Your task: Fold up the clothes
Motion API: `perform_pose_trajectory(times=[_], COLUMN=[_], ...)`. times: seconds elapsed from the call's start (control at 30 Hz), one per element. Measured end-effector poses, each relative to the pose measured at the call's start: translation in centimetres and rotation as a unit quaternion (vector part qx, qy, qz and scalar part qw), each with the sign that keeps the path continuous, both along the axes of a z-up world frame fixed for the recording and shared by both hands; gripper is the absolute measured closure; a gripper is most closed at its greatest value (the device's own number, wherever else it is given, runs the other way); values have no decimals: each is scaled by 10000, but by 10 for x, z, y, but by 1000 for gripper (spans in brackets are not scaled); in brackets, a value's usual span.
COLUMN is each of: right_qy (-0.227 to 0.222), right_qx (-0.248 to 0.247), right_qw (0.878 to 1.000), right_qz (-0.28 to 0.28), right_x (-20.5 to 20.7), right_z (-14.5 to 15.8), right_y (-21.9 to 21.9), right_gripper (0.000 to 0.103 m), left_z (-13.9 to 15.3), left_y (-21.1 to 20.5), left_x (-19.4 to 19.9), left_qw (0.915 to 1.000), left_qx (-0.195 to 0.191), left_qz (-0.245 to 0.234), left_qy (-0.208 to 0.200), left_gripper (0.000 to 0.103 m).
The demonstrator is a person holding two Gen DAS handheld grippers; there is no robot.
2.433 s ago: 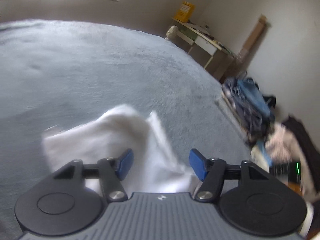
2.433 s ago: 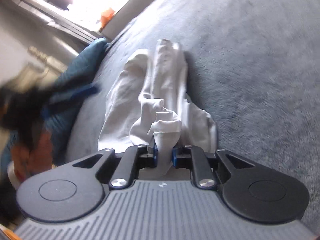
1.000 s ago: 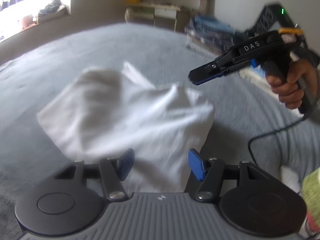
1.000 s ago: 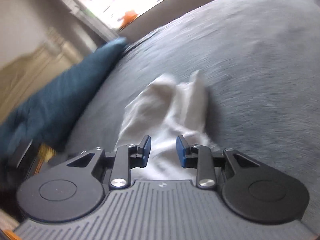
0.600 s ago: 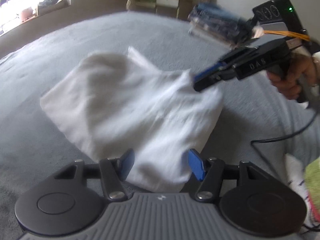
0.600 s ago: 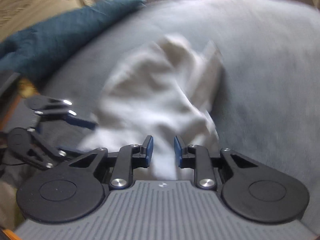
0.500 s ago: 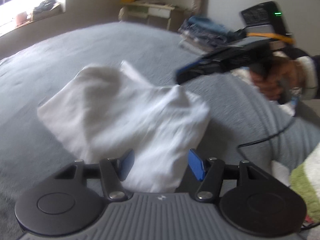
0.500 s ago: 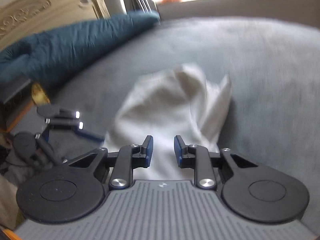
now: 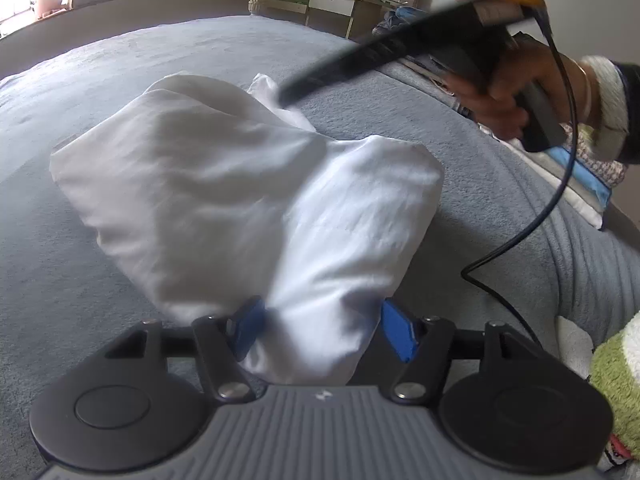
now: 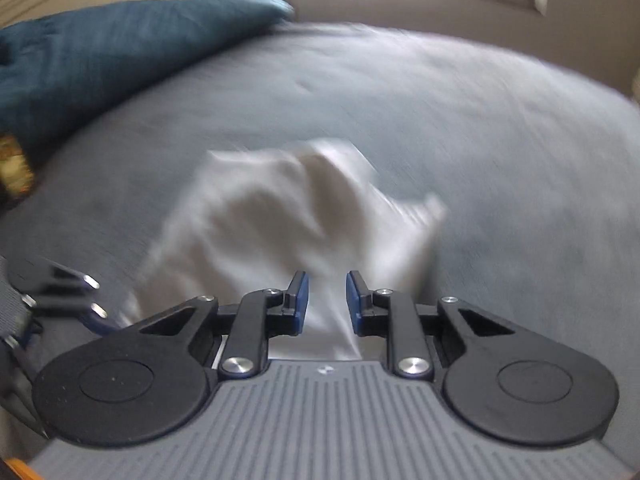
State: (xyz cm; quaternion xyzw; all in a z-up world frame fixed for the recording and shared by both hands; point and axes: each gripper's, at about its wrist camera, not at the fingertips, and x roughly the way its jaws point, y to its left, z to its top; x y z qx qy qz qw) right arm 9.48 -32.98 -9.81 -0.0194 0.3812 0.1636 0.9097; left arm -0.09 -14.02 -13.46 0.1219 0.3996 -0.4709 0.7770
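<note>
A big grey bed cover [image 9: 132, 60] fills most of both views, and it has lots of bare room on the far side and out toward the window. A dark blue pillow [image 10: 100, 52] lies along one edge of the bed. On the cover sits a white cloth [image 9: 224, 192], bunched up in a soft heap with two puffy humps. Its near end runs down between the blue pads of the left gripper [image 9: 322, 334], whose jaws have just been opening a bit wider; they stand apart with the cloth between them, and the left pad seems to brush it. The right gripper [image 10: 323, 300] sits at the other side of the heap. Its jaws have just been closing in, but a gap is there and the pads do not squeeze the blurry cloth behind them. A hand [image 9: 516, 92] holds that gripper over the far end of the cloth. A black cable [image 9: 556, 196] hangs from it down to the bed.
</note>
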Motion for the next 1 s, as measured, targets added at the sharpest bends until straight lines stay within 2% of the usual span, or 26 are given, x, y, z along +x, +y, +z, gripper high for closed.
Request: perform_pose_trajectory(times=[0.07, 0.13, 0.23, 0.27, 0.33, 0.47, 0.57, 0.67, 0.73, 0.8, 0.93, 1.0], right_qy=[-122, -148, 164, 338, 334, 27, -49, 173, 544, 570, 458, 402], right_qx=[1, -64, -542, -536, -274, -43, 298, 503, 923, 1340, 1331, 1463], right_qw=[9994, 9989, 9984, 9980, 9989, 9997, 9990, 9985, 9923, 9860, 9876, 9879], right_qz=[310, 432, 65, -78, -190, 256, 331, -129, -617, -806, -700, -308], right_x=[12, 29, 61, 69, 72, 67, 83, 116, 136, 139, 127, 119], right_z=[2, -9, -43, -52, -45, -10, -4, -29, -54, -61, -44, -30], right_y=[16, 28, 24, 17, 10, 19, 25, 15, 0, -9, -10, -7], right_gripper=[83, 83, 87, 88, 88, 87, 87, 88, 93, 96, 92, 91], left_z=[0, -1, -1, -1, -1, -2, -2, -3, -3, -2, -6, -6], left_y=[-2, -2, -1, -1, 0, 2, 0, -3, -4, -4, -1, -2], left_x=[0, -1, -2, -2, 0, 5, 4, 1, -1, -1, 3, 4], left_qw=[10000, 10000, 9999, 9999, 9999, 9997, 9996, 9997, 9997, 9997, 9997, 9997], left_qx=[-39, -38, -44, -55, -94, -175, -179, -132, -107, -117, -150, -156], left_qz=[-18, -65, -122, -123, -88, -75, -128, -201, -232, -214, -166, -163], left_qy=[14, -28, -64, -48, 21, 158, 172, 55, -4, 19, 105, 126], left_gripper=[35, 35, 34, 34, 34, 33, 31, 30, 30, 30, 30, 30])
